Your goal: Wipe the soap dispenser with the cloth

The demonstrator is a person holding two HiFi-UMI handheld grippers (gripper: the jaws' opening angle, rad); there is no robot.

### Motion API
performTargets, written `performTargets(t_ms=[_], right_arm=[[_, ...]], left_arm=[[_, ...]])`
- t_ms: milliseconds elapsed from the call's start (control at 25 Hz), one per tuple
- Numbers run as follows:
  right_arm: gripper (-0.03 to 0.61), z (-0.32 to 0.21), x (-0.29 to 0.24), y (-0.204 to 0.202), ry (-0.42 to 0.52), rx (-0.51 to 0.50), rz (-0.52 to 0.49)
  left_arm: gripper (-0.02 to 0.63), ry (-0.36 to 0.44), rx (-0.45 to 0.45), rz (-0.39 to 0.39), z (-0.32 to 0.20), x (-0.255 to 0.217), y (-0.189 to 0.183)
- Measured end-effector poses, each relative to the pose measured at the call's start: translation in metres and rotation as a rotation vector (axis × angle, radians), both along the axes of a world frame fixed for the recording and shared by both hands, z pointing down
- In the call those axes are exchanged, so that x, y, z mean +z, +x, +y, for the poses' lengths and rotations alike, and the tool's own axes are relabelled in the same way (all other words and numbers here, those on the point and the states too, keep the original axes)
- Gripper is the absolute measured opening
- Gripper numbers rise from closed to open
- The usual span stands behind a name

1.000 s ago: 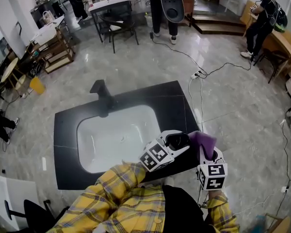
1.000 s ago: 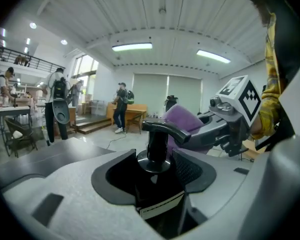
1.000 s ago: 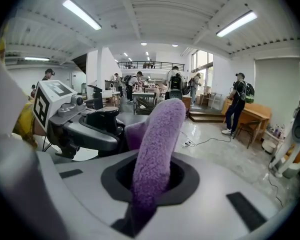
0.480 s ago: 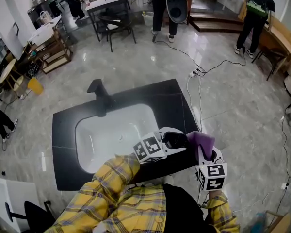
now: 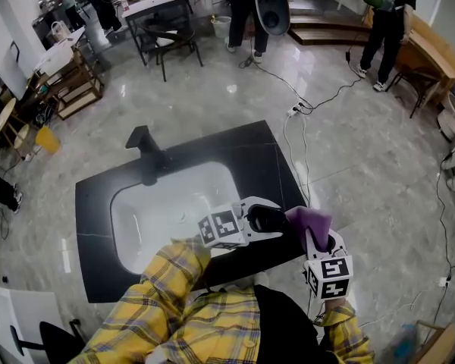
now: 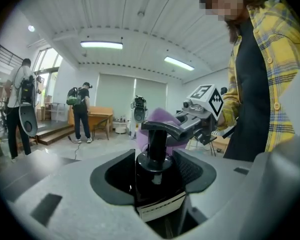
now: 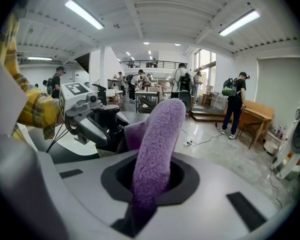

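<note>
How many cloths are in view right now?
1. The purple cloth is clamped in the right gripper, beside the soap dispenser held by the left gripper. No other shows, though one could be hidden.

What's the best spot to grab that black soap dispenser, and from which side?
The dispenser's round body, just below the pump, jaws coming from the sides, as the left gripper holds it here. The body is wide and even, so the jaws seat well; the pump is thin, with a spout jutting sideways. That grip also leaves the top free for the cloth.
</note>
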State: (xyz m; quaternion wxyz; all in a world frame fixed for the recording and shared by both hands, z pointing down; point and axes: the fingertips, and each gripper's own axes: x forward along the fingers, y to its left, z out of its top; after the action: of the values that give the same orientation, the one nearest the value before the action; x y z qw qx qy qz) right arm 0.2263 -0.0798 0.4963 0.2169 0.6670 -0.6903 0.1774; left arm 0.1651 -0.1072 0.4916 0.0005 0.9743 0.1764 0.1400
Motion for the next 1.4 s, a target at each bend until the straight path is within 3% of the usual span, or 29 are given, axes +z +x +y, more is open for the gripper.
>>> performTargets(t_ms=[160,400,640,720,880,1040,1400], right_arm=[[0.037,0.000,-0.004,0.003,0.013,0.011,-0.001],[0.037,-0.005,-0.025,0.009,0.056,0.017,-0.003],[0.037,-0.017,-0.044,-0.009,0.081,-0.081,-0.084],[0.037,-0.022,-0.043,-0.019,0.069,-0.129,-0.103],[0.037,-0.031,-0.026,-0.032,0.009,-0.183,-0.122],[0.037,-0.042,-0.013,-0.042,-0.030,-0.213,-0.127],[0.037,-0.052,0.008,-0.039,-0.064,-0.193,-0.141]], left_arm=[[0.241,0.009,-0.085,0.008,-0.007,-0.003,-0.006],[0.273,0.005,-0.306,0.049,-0.016,-0.018,-0.019],[0.278,0.129,-0.473,-0.015,-0.016,-0.005,-0.019],[0.278,0.163,-0.481,-0.041,-0.016,0.001,-0.017],[0.275,0.140,-0.457,-0.050,-0.013,0.004,-0.013],[0.206,0.120,-0.422,-0.048,-0.008,0.003,-0.009],[0.199,0.106,-0.424,-0.031,-0.009,0.007,-0.011]])
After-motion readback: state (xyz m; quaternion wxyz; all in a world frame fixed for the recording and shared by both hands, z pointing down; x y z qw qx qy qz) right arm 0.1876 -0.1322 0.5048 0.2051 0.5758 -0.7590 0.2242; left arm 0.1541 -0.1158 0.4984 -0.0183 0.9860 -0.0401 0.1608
